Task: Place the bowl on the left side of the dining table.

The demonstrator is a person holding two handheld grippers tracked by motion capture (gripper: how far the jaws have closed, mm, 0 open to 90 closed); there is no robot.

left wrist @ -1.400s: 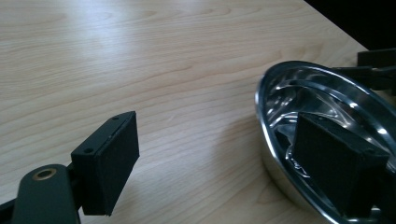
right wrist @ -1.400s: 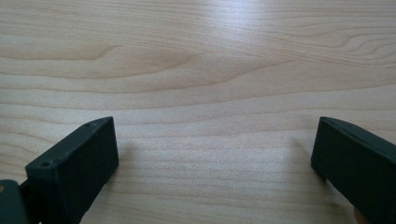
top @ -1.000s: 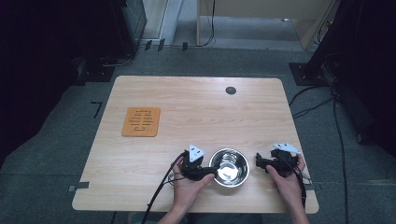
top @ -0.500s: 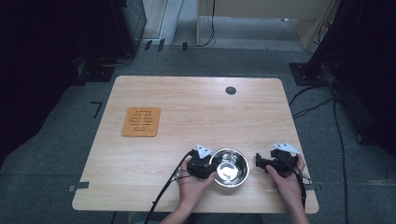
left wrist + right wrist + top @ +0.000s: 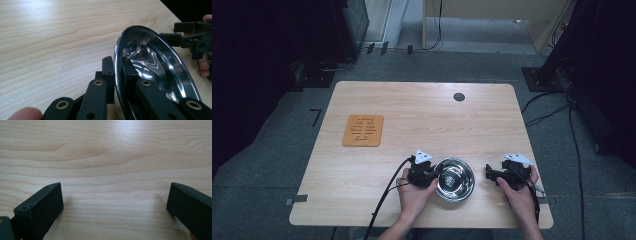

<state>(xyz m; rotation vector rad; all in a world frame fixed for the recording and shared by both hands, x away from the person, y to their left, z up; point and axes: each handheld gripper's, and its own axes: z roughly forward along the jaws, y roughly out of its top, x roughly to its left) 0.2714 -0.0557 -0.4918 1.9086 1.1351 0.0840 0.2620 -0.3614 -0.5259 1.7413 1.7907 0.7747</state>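
Observation:
A shiny steel bowl (image 5: 455, 180) sits near the table's front edge, between my two grippers. My left gripper (image 5: 433, 175) is at the bowl's left side. In the left gripper view this gripper (image 5: 117, 61) is shut on the bowl's rim (image 5: 120, 47), one jaw outside the wall and one inside. The bowl (image 5: 155, 62) looks tilted in that view. My right gripper (image 5: 489, 173) rests to the right of the bowl, a short gap away, and points at it. In the right gripper view it (image 5: 116, 192) stands wide open over bare wood.
An orange square mat (image 5: 363, 130) with slots lies at the table's left. A small dark round hole (image 5: 459, 96) marks the far edge of the wooden table (image 5: 412, 110). A black cable (image 5: 382, 200) trails from my left gripper over the front edge.
My left gripper has shifted slightly to the right against the bowl's left rim. The bowl and my right gripper stay about where they were.

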